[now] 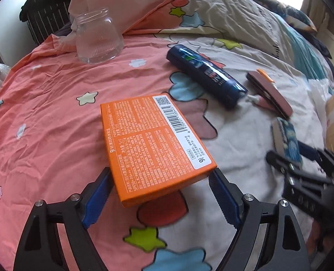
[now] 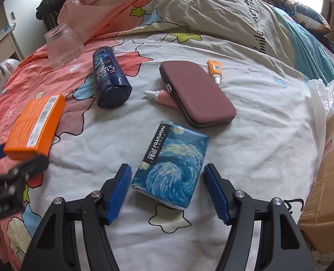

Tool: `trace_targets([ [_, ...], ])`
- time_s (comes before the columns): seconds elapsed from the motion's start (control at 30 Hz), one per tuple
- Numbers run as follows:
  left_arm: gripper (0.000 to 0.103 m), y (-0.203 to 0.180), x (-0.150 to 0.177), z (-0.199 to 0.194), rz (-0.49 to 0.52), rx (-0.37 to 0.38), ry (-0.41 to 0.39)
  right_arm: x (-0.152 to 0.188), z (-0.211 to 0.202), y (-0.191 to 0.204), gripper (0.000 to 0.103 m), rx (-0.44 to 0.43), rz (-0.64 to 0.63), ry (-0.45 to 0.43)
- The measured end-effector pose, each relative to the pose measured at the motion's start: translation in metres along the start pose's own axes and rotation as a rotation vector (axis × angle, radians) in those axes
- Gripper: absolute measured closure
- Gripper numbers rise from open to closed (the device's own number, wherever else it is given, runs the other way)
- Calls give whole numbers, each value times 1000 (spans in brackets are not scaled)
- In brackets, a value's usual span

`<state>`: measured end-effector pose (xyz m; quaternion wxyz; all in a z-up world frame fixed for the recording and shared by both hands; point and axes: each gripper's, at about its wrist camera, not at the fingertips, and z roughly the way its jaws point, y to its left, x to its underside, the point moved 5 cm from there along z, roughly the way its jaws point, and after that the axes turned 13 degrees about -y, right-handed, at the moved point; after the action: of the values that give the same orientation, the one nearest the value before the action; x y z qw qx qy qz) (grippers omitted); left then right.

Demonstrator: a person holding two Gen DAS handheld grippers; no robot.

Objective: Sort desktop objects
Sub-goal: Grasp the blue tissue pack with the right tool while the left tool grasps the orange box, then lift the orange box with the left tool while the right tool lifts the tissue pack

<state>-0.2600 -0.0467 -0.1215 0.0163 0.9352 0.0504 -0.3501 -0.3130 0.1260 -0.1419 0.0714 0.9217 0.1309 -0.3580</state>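
Orange box [image 1: 153, 144] gripped in left tool [image 1: 160, 194], lifted over bed [image 1: 54, 113]; right tool [image 2: 167, 192] wide, straddling blue tissue pack [image 2: 171, 164]; glass jar [image 1: 96, 36] empty.

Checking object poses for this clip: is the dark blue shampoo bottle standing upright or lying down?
Lying down. The dark blue shampoo bottle rests on its side on the patterned bedspread, round end facing the right wrist camera.

Both wrist cams look steeply down, close over the bedspread [image 1: 54, 103]: left cam nearer the orange box [image 1: 153, 144], right over the blue pack [image 2: 173, 164]; both shared.
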Motion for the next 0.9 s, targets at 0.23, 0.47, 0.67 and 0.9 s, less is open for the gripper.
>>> trace_targets([
  [0.23,16,-17,20,-35,56,46,-26,2,-10,-7,56,-55,62,-6],
  [0.47,17,-32,25,-65,109,47,-56,-1,-36,-4,56,-95,60,-56],
  [0.67,43,-41,23,-87,133,51,-59,2,-58,-2,56,-112,52,-71],
  [0.9,29,-33,31,-80,110,17,-40,11,-70,-1,57,-116,42,-69],
])
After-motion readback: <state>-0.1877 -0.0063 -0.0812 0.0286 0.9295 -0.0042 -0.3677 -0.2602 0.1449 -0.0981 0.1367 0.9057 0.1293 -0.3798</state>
